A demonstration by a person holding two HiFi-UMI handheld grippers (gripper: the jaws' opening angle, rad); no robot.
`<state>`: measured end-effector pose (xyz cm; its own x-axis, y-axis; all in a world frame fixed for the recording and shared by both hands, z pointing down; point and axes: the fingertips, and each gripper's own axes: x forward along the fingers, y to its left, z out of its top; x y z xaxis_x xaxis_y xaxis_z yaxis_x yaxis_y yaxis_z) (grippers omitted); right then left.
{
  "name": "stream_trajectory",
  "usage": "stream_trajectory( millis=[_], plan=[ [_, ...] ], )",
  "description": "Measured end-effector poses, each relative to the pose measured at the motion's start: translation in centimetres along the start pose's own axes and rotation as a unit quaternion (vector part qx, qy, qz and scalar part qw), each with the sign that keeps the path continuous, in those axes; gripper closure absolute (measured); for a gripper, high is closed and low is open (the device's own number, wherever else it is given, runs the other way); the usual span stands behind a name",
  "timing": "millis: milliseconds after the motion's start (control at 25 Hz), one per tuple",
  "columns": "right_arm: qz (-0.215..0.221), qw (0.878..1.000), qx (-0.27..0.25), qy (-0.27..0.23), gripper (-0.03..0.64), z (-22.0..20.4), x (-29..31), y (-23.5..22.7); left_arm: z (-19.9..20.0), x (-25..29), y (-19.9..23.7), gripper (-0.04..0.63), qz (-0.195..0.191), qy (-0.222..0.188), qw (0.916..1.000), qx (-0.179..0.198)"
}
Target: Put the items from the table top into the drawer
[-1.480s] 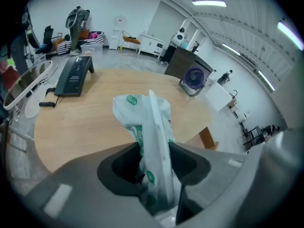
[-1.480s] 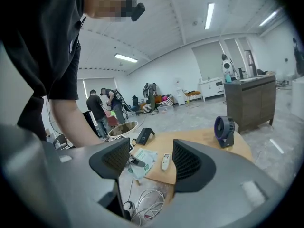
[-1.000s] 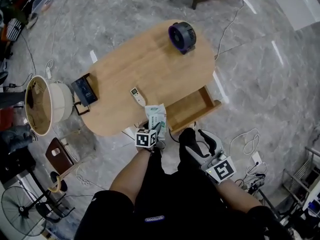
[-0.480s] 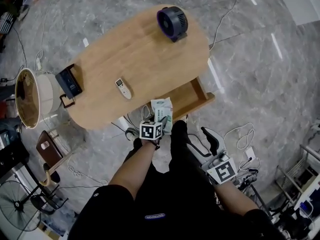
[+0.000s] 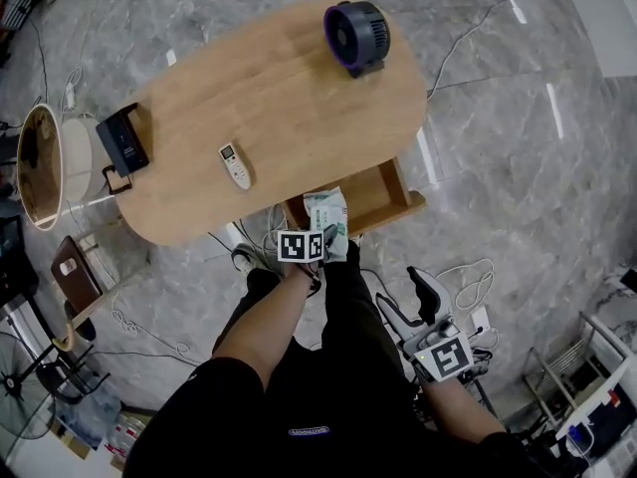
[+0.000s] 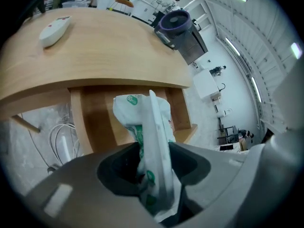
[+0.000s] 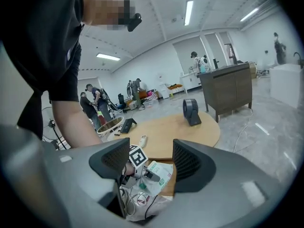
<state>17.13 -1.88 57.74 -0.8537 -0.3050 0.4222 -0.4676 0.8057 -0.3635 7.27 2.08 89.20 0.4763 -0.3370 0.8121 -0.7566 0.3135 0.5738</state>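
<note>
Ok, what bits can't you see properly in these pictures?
1. Inside of the drawer: head view, the table top and the white-green packet cover part of it.
2. Packet's print: left gripper view, crumpled, too small.
3. Buttons on the remote: head view, too small.

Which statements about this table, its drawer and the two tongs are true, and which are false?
1. The left tongs grip a white-and-green soft packet. True.
2. The white remote control lies inside the open wooden drawer. False: it lies on the oval wooden table.
3. The right tongs hold the dark round fan. False: they are open and empty, and the fan stands on the table.
4. The packet is off the table top, by the drawer. True.
</note>
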Motion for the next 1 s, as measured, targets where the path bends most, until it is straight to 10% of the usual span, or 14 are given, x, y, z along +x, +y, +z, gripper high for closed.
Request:
stream_trajectory(
  millis=[1000],
  plan=[
    [0.019,0.999,0.016,0.044,0.322,-5.0,2.4,0.9,4.6,3.4,6.3,0.405,0.076,-0.089,0.9891,-0.089]
  ],
)
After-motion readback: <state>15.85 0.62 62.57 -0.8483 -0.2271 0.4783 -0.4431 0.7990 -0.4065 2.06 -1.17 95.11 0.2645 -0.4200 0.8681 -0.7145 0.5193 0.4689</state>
